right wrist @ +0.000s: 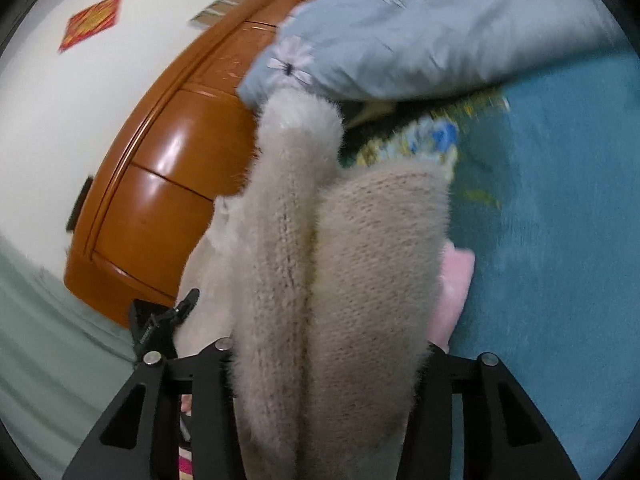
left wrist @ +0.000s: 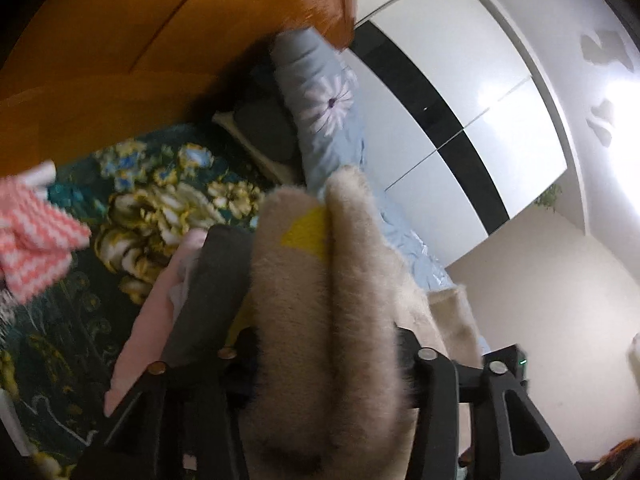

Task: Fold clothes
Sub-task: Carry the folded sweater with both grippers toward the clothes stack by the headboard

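Observation:
A fluffy beige knit sweater (left wrist: 320,300) fills the middle of the left wrist view, bunched between the fingers of my left gripper (left wrist: 316,248), which is shut on it and holds it above the bed. A yellow patch (left wrist: 306,232) shows on the fabric. In the right wrist view the same beige sweater (right wrist: 340,260) drapes up between the fingers of my right gripper (right wrist: 328,280), which is shut on it. The fingertips of both grippers are hidden by the fabric.
A dark teal floral bedspread (left wrist: 120,208) lies below, with a pink-and-white striped garment (left wrist: 36,240) at the left and a pink garment (left wrist: 144,320) beside my gripper. A light blue duvet (right wrist: 420,32), an orange wooden headboard (right wrist: 160,184) and a white wardrobe (left wrist: 480,92) surround the bed.

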`<action>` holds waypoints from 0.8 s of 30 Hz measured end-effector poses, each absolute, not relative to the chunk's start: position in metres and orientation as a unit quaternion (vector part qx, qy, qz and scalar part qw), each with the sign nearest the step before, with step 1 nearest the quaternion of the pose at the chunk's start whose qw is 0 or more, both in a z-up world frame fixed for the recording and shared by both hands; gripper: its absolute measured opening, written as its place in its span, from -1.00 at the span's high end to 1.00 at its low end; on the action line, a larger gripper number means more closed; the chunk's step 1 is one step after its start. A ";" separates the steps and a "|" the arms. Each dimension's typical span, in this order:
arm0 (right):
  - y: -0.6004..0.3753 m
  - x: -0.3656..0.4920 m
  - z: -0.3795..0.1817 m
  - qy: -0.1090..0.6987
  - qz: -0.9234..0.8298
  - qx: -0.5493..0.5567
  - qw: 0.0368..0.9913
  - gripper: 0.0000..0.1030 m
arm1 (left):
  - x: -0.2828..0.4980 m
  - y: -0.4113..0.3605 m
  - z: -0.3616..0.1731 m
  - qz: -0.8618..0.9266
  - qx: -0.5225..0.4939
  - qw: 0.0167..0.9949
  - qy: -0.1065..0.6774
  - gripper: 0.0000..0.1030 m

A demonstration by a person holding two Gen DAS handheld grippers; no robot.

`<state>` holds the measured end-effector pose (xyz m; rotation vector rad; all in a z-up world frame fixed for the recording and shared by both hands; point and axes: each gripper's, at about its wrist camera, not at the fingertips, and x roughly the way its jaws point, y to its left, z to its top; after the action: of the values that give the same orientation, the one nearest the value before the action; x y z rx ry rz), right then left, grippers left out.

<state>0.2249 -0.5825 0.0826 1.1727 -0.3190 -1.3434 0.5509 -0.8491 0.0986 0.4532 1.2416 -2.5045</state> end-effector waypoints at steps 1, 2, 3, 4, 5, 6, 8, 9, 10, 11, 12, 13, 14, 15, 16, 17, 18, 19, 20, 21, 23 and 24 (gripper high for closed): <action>-0.581 0.225 0.090 -0.139 -0.583 0.504 0.622 0.16 | 0.552 -0.847 0.104 -0.877 0.152 0.152 0.431 0.16; -0.581 0.226 0.097 -0.140 -0.581 0.499 0.628 0.17 | 0.555 -0.846 0.109 -0.879 0.144 0.150 0.428 0.17; -0.581 0.228 0.105 -0.139 -0.579 0.492 0.635 0.17 | 0.557 -0.844 0.114 -0.882 0.135 0.149 0.426 0.18; -0.582 0.230 0.113 -0.135 -0.579 0.484 0.642 0.17 | 0.562 -0.844 0.119 -0.884 0.126 0.148 0.425 0.18; -0.583 0.233 0.121 -0.131 -0.577 0.477 0.650 0.17 | 0.567 -0.845 0.124 -0.886 0.118 0.146 0.424 0.18; -0.585 0.237 0.128 -0.128 -0.574 0.471 0.658 0.17 | 0.573 -0.847 0.128 -0.886 0.109 0.147 0.426 0.18; -0.591 0.244 0.138 -0.128 -0.565 0.463 0.671 0.17 | 0.585 -0.853 0.129 -0.883 0.096 0.150 0.434 0.18; -0.594 0.248 0.142 -0.129 -0.560 0.460 0.676 0.17 | 0.591 -0.857 0.129 -0.881 0.089 0.153 0.438 0.18; -0.597 0.250 0.143 -0.128 -0.559 0.458 0.679 0.17 | 0.594 -0.861 0.124 -0.877 0.094 0.163 0.442 0.18; -0.601 0.253 0.142 -0.126 -0.559 0.457 0.681 0.17 | 0.595 -0.865 0.118 -0.872 0.103 0.171 0.447 0.18; -0.605 0.255 0.137 -0.122 -0.560 0.460 0.678 0.17 | 0.593 -0.869 0.108 -0.865 0.115 0.177 0.455 0.17; -0.609 0.255 0.130 -0.119 -0.561 0.466 0.674 0.17 | 0.591 -0.872 0.097 -0.858 0.127 0.183 0.463 0.17; -0.610 0.253 0.119 -0.117 -0.562 0.479 0.665 0.17 | 0.590 -0.876 0.082 -0.851 0.138 0.190 0.471 0.16; -0.611 0.252 0.108 -0.114 -0.563 0.491 0.655 0.17 | 0.591 -0.879 0.071 -0.846 0.133 0.183 0.482 0.14; -0.612 0.249 0.097 -0.114 -0.563 0.503 0.646 0.17 | 0.592 -0.882 0.061 -0.842 0.127 0.174 0.495 0.10; -0.611 0.246 0.090 -0.119 -0.560 0.512 0.640 0.17 | 0.592 -0.883 0.056 -0.840 0.120 0.167 0.502 0.07; -0.611 0.245 0.089 -0.120 -0.559 0.514 0.639 0.16 | 0.591 -0.882 0.055 -0.843 0.121 0.168 0.497 0.05; -0.611 0.244 0.088 -0.120 -0.558 0.516 0.639 0.16 | 0.589 -0.881 0.054 -0.845 0.123 0.171 0.491 0.03; -0.611 0.243 0.088 -0.121 -0.557 0.518 0.638 0.15 | 0.586 -0.880 0.056 -0.849 0.127 0.175 0.482 0.02; -0.611 0.243 0.087 -0.121 -0.556 0.521 0.637 0.15 | 0.585 -0.879 0.057 -0.850 0.128 0.177 0.480 0.02; -0.611 0.241 0.086 -0.122 -0.553 0.525 0.635 0.14 | 0.585 -0.879 0.061 -0.848 0.130 0.178 0.482 0.02; -0.612 0.240 0.085 -0.123 -0.552 0.527 0.634 0.14 | 0.585 -0.879 0.062 -0.847 0.131 0.180 0.482 0.01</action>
<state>0.2403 -0.6116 0.0848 1.2051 -0.2802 -1.2620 0.5851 -0.8792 0.0616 0.3707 1.3619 -2.3934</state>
